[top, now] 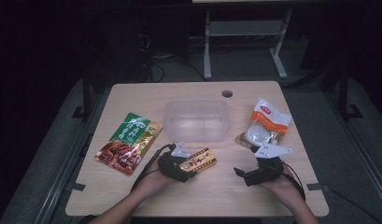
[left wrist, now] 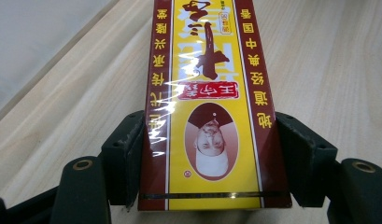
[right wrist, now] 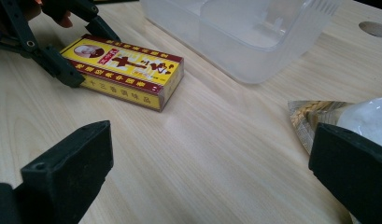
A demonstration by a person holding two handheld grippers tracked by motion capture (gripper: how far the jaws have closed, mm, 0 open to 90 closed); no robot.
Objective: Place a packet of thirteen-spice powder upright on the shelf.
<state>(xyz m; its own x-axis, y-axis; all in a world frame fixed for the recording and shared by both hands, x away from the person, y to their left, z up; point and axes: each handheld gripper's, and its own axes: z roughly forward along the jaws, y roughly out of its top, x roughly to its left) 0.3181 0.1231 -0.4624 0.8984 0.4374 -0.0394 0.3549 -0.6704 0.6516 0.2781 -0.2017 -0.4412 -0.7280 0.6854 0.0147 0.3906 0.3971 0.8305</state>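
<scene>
**Left tongs close around the yellow box; right tongs wait open**

On the pale wooden table [top: 132, 196] a yellow and dark-red box [top: 198, 160] lies flat, just in front of a clear plastic container [top: 196, 120]. The left tongs [top: 186, 164] have it by its near end. The left gripper view shows this closely: the box [left wrist: 212, 116] runs lengthwise away from the camera, and a black pad stands hard against each of its long sides, the jaws partly closed to the box's width. The printing and an oval portrait label read upside down here. Whether the box is lifted off the table cannot be told from this view.

The right gripper view settles that: the box [right wrist: 128, 70] rests on the wood, with the left tongs [right wrist: 76, 51] clamped at its far left end and the container [right wrist: 244, 32] just behind it. The same view shows the right tongs' own two jaws spread wide with bare table between them, holding nothing.

The high view gives the layout. The right tongs [top: 240, 171] sit low near the table's front right, well apart from the box. Behind them lies a white and orange pouch [top: 265, 126]. A green and red snack packet [top: 129, 142] lies at the left, beside the container. A round hole [top: 227, 93] is cut in the table near its far edge.
</scene>
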